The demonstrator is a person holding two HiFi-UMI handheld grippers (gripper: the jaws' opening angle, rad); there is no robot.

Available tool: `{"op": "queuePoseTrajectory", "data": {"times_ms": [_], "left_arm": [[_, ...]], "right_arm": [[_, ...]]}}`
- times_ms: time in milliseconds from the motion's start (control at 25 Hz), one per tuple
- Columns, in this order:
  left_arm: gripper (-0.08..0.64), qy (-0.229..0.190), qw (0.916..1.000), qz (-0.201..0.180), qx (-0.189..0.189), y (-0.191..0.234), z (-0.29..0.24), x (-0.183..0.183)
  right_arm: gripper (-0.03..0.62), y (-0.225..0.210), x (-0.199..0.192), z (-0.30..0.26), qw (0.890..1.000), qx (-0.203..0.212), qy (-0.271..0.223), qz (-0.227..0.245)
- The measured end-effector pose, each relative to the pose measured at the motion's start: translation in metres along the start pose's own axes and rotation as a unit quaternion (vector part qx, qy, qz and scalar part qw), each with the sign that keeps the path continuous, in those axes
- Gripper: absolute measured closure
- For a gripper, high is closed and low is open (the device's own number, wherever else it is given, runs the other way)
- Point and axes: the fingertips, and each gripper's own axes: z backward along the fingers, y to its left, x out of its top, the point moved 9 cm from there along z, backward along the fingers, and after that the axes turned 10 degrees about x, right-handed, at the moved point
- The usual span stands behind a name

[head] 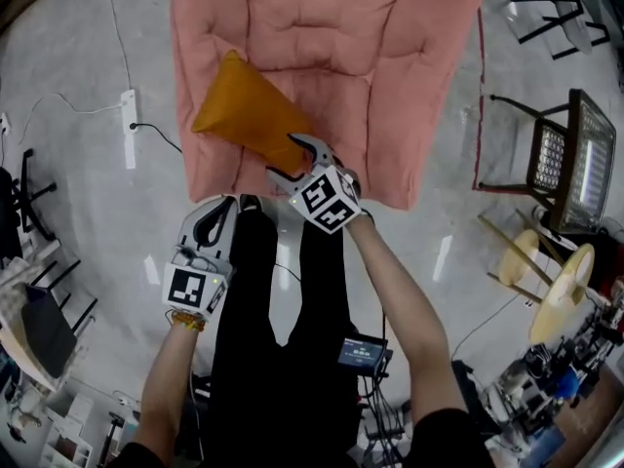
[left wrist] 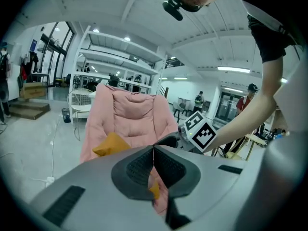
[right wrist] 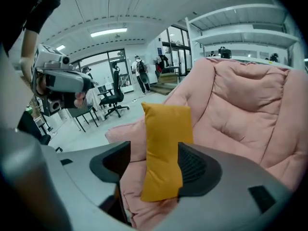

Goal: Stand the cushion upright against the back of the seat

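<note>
Cushion: we found the orange cushion [head: 249, 110] lying on the pink armchair [head: 390, 86] seat, by its left arm, not yet against the back.
Long axis: it ran straight ahead from the right gripper [head: 285, 157].
Nearer hand: the right.
Right gripper: jaws spread wide, with the cushion's near end between them and, we judged, unpinched.
Left gripper [head: 230, 205]: jaws pressed together, empty, short of the chair.

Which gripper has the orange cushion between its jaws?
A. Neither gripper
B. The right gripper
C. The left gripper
B: in the right gripper view the orange cushion stands between the spread jaws of the right gripper, while the left gripper has its jaws together with nothing between them.
</note>
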Motion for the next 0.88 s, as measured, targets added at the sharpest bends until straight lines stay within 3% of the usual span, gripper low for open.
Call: {"op": "queuePoseTrajectory", "data": {"times_ms": [480,880], "left_arm": [[0.546,0.013,0.9996,0.024,-0.002,0.023,-0.024,-0.062],[0.546,0.017,0.9984,0.054,0.008,0.031,-0.029,-0.085]], "right_arm": [[0.261,-0.065,-0.024,-0.071,0.999,0.008,0.045,0.015],[0.256,-0.074,-0.028,-0.122,0.997,0.016,0.072,0.015]]}}
